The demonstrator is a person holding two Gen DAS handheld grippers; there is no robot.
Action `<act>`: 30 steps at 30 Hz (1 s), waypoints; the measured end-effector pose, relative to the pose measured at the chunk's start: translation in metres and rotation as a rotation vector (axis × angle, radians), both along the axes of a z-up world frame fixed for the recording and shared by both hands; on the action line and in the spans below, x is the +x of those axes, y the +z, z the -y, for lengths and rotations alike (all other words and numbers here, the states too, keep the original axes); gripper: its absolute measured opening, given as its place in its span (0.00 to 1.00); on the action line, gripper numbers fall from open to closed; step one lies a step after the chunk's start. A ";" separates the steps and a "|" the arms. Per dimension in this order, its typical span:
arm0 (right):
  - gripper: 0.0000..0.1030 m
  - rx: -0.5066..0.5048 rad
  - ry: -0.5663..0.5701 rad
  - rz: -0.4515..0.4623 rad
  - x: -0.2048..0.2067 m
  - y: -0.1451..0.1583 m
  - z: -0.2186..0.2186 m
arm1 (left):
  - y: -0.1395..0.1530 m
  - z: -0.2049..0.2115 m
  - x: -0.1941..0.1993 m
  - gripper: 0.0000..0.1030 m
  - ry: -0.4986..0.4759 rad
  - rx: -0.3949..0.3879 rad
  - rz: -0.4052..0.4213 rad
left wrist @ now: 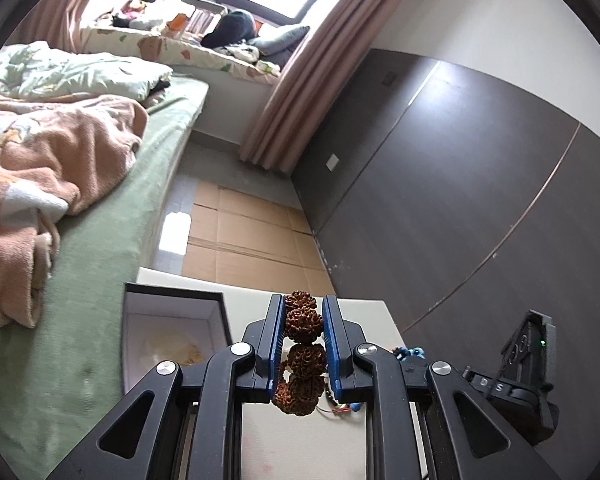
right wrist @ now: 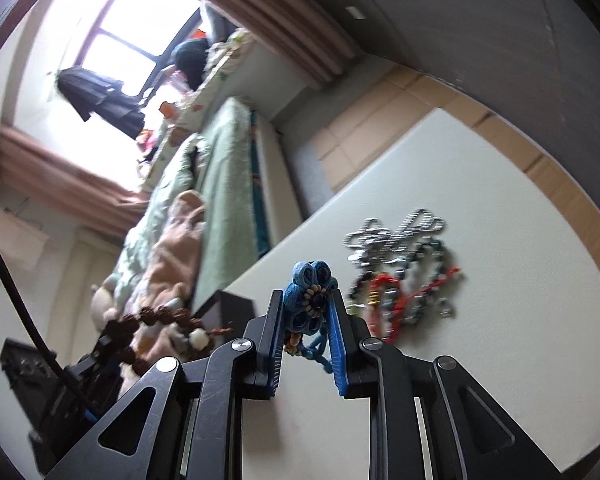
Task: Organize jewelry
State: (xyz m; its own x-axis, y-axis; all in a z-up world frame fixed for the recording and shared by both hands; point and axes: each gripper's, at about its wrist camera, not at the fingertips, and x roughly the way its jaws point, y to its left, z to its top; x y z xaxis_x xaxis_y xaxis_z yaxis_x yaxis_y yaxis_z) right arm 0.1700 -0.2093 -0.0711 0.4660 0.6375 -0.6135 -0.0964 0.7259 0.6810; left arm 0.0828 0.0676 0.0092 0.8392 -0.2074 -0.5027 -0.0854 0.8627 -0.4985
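Observation:
My left gripper (left wrist: 303,312) is shut on a bracelet of large brown knobbly seed beads (left wrist: 305,322), which hangs between the blue pads above the white table (left wrist: 252,312). An open box (left wrist: 172,320) with a white lining stands just left of it. My right gripper (right wrist: 305,300) is shut on a blue knotted flower ornament (right wrist: 310,294) with small beads at its centre, lifted off the table (right wrist: 520,360). In the right wrist view the brown bead bracelet (right wrist: 156,320) shows again at the lower left, held by the other gripper.
A pile of jewelry lies on the table to the right: a silver chain (right wrist: 396,236), a dark bead strand (right wrist: 432,264) and a red cord piece (right wrist: 400,300). A bed with green sheet (left wrist: 112,260) and peach blanket (left wrist: 40,168) lies beside the table. Cardboard (left wrist: 252,236) covers the floor.

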 end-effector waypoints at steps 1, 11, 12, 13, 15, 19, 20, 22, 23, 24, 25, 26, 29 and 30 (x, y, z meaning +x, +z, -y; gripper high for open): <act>0.21 0.006 0.011 0.011 -0.002 0.002 -0.004 | 0.000 -0.003 -0.001 0.19 0.006 0.001 0.001; 0.21 0.063 0.117 0.072 -0.009 0.009 -0.045 | -0.008 -0.033 -0.007 0.19 0.094 -0.006 -0.028; 0.21 0.067 0.126 0.076 -0.009 0.010 -0.048 | -0.009 -0.035 -0.006 0.19 0.100 -0.008 -0.032; 0.21 0.070 0.133 0.080 -0.009 0.010 -0.052 | -0.009 -0.037 -0.006 0.19 0.106 -0.011 -0.035; 0.21 0.078 0.148 0.087 -0.010 0.011 -0.059 | -0.011 -0.043 -0.005 0.19 0.115 -0.023 -0.033; 0.21 0.091 0.183 0.096 -0.010 0.013 -0.075 | -0.016 -0.051 0.002 0.29 0.112 -0.064 -0.071; 0.21 0.089 0.188 0.096 -0.011 0.012 -0.078 | -0.019 -0.054 0.005 0.35 0.111 -0.079 -0.093; 0.21 0.087 0.198 0.094 -0.011 0.011 -0.085 | -0.022 -0.059 0.006 0.37 0.125 -0.101 -0.100; 0.21 0.086 0.202 0.093 -0.011 0.010 -0.088 | -0.022 -0.061 0.005 0.38 0.136 -0.104 -0.102; 0.21 0.086 0.206 0.093 -0.010 0.010 -0.090 | -0.022 -0.064 0.005 0.40 0.147 -0.103 -0.104; 0.21 0.087 0.211 0.095 -0.010 0.010 -0.093 | -0.021 -0.065 0.004 0.45 0.157 -0.104 -0.104; 0.21 0.090 0.216 0.096 -0.010 0.010 -0.095 | -0.021 -0.068 0.003 0.48 0.166 -0.107 -0.099; 0.21 0.108 0.232 0.104 -0.008 0.010 -0.103 | -0.018 -0.073 -0.003 0.51 0.195 -0.114 -0.082; 0.21 0.113 0.239 0.105 -0.008 0.011 -0.106 | -0.017 -0.075 -0.004 0.51 0.202 -0.114 -0.079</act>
State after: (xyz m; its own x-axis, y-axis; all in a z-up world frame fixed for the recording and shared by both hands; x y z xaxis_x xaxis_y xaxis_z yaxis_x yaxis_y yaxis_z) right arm 0.1615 -0.1031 -0.0604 0.3515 0.7985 -0.4887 -0.3295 0.5942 0.7338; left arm 0.0785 0.1423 -0.0081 0.8282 -0.0985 -0.5517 -0.2934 0.7626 -0.5765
